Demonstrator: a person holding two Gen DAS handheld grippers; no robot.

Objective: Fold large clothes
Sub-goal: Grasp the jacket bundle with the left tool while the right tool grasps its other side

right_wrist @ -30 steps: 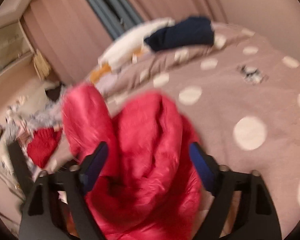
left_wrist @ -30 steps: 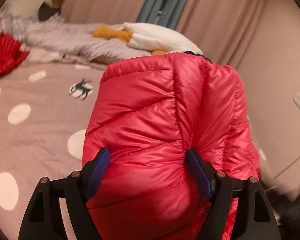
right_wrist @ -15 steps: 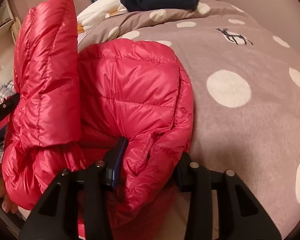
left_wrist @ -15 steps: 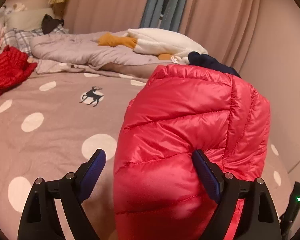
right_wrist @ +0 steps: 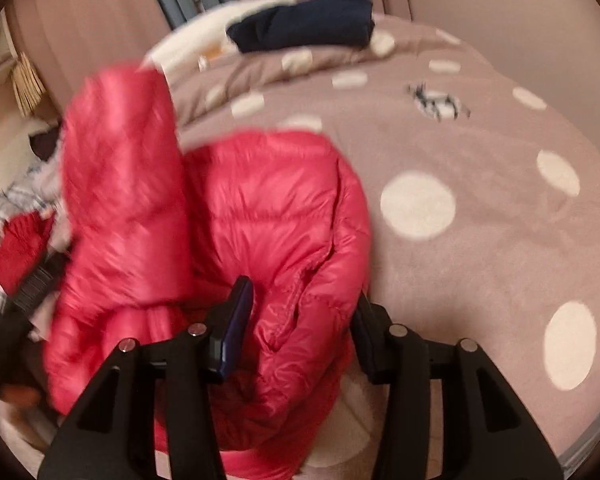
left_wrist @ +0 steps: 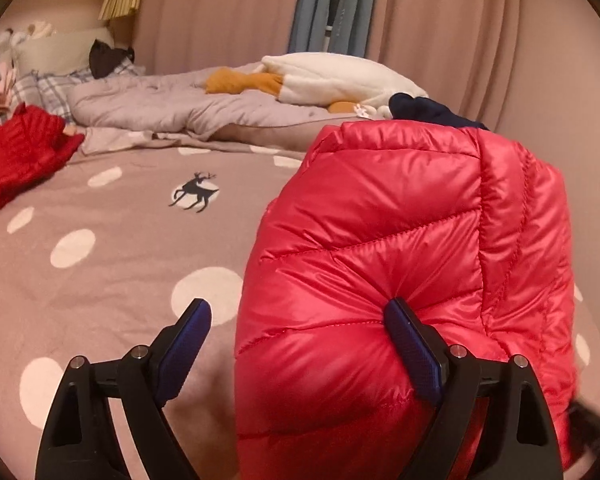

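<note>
A shiny red quilted down jacket [left_wrist: 400,264] is bunched up over the near edge of the bed. My left gripper [left_wrist: 300,340] is open; its right finger [left_wrist: 412,344] presses into the jacket's fabric and its left finger [left_wrist: 184,340] stands free over the bedspread. In the right wrist view my right gripper [right_wrist: 296,320] is shut on a thick fold of the red jacket [right_wrist: 260,220], with puffy fabric squeezed between the fingers. A raised part of the jacket stands blurred at the left of that view.
The bed has a mauve bedspread [left_wrist: 100,240] with white dots and a deer print. A red knit garment [left_wrist: 20,156] lies at the far left. A folded navy garment [right_wrist: 304,22], a white and orange plush [left_wrist: 332,78] and a grey duvet [left_wrist: 160,104] lie at the back by the curtains.
My left gripper has let go of the jacket, which has slid to its right side. My right gripper has closed on a fold of the jacket and keeps its hold.
</note>
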